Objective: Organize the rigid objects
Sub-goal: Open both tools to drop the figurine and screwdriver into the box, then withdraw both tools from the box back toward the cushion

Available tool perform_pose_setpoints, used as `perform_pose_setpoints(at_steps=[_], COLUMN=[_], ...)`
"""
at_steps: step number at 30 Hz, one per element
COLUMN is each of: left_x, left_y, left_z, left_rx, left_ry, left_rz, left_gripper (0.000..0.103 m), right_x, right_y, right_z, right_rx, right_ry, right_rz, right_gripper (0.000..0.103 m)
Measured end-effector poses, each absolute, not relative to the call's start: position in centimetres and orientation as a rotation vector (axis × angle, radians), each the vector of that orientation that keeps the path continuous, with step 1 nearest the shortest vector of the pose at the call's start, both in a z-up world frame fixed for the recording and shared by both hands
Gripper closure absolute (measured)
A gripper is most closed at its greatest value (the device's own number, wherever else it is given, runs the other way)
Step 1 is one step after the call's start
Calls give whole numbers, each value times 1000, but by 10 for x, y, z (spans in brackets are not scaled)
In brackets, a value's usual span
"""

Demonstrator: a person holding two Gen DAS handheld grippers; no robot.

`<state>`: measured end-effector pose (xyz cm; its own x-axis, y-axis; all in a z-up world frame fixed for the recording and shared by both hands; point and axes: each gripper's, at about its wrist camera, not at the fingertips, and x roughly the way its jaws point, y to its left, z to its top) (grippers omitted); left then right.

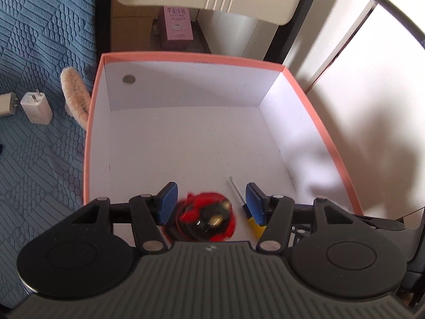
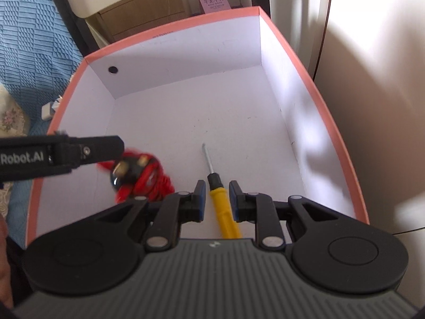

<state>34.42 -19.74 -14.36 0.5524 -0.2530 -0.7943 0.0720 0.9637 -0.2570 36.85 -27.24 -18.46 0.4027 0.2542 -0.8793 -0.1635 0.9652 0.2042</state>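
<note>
right wrist view: right gripper fingers stand slack around the yellow screwdriver in the pink-rimmed box; left gripper fingers stand off the red-and-black toy; lifting carelessly could snag either.

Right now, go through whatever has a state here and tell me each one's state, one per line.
Box: open, no lid, upright.
Red and black toy: blurred, inside the box between the left gripper's open fingers, no pad touching.
Yellow screwdriver: lying flat on the box floor, between the right gripper's fingers, gaps both sides.
White charger: unplugged, outside the box.
</note>
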Motion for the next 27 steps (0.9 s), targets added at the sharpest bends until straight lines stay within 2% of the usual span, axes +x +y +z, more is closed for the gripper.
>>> perform_pose_setpoints(at_steps=[15,19,21,27], left_x=[271,248,236,209], left_y=[-173,-156,-144,-105], left_z=[-40,-12,-1,20], left_rx=[-130,-133,-132,-180], left_ry=[713,637,605,526], left_rz=[-228,-226,-227,-205], left_gripper=[40,40,36,35], right_x=[320,307,302,285], right_y=[-259,-249,-243,-224], right_z=[-88,-64,-50,-12], right_rx=[122,120,114,84], right_ry=[920,878,853,782], right_rz=[276,288,295,311], right_gripper=[79,79,79,79])
